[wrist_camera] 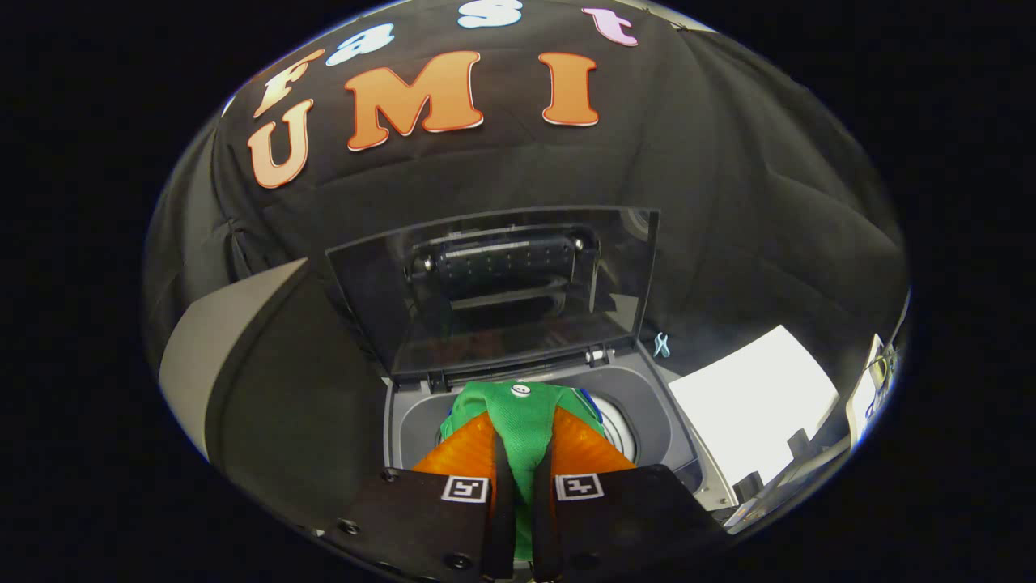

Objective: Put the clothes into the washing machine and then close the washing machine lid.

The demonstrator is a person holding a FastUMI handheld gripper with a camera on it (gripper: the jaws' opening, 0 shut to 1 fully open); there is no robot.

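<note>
A green garment (522,421) with a small white button near its top hangs pinched between my two fingers, directly above the open tub of the washing machine (647,405). My gripper (522,478) is shut on the cloth, and both fingers press it into a narrow fold. A bit of blue cloth (589,398) peeks out behind the green one, over the drum's rim. The machine's dark see-through lid (494,291) stands raised and tilted back beyond the garment, hinged at the tub's far edge.
A white sheet or board (753,401) lies to the right of the machine. A small pale blue clip (661,345) sits near the lid's right hinge. A grey panel (210,340) stands to the left. Black cloth walls close the booth behind.
</note>
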